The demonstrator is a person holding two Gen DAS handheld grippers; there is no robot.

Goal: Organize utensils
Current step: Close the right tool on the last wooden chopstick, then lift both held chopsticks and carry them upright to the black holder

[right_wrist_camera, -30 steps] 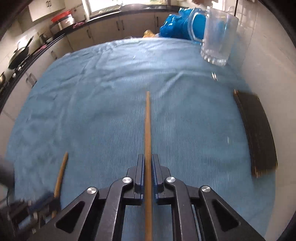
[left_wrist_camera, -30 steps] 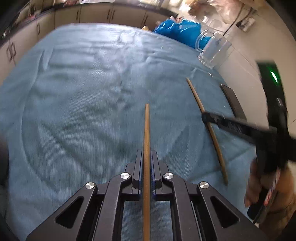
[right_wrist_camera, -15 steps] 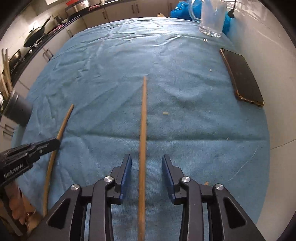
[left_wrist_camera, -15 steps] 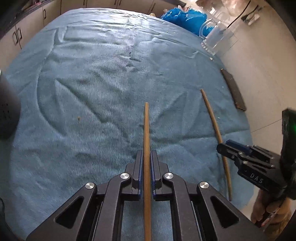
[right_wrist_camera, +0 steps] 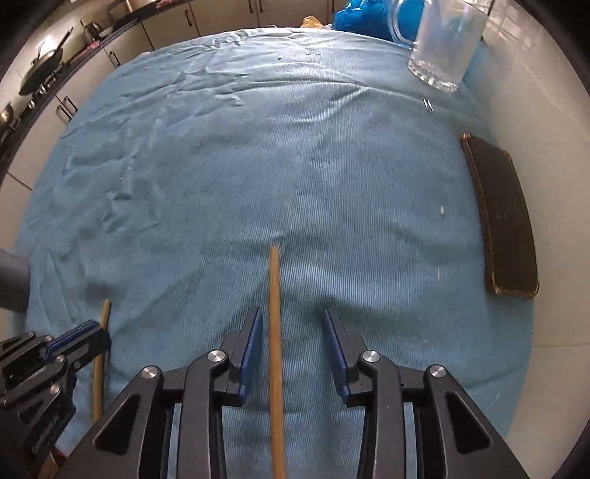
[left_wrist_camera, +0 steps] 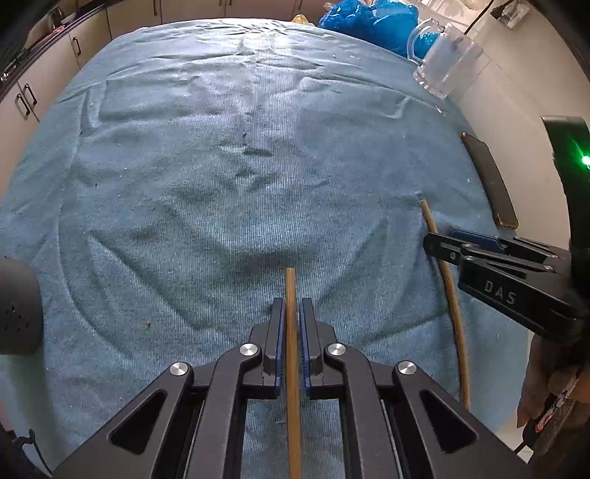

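Observation:
Two wooden chopsticks lie or are held over a blue towel. My left gripper (left_wrist_camera: 291, 313) is shut on one chopstick (left_wrist_camera: 291, 291), which points forward between the pads. My right gripper (right_wrist_camera: 293, 320) is open; the other chopstick (right_wrist_camera: 274, 294) lies between its spread fingers, nearer the left pad, touching neither. The right gripper (left_wrist_camera: 442, 245) also shows at the right of the left wrist view, over that chopstick (left_wrist_camera: 451, 294). The left gripper (right_wrist_camera: 92, 331) with its chopstick (right_wrist_camera: 105, 313) shows at the lower left of the right wrist view.
A glass mug (right_wrist_camera: 442, 40) stands at the far right corner beside a blue plastic bag (left_wrist_camera: 368, 18). A dark phone (right_wrist_camera: 505, 217) lies along the right edge by the white wall. A dark round object (left_wrist_camera: 18, 306) sits at the left edge. Kitchen cabinets lie beyond the towel.
My right gripper opened and let go of its chopstick, which now rests on the towel. Both grippers dropped lower and moved forward toward the mug. The left stayed shut.

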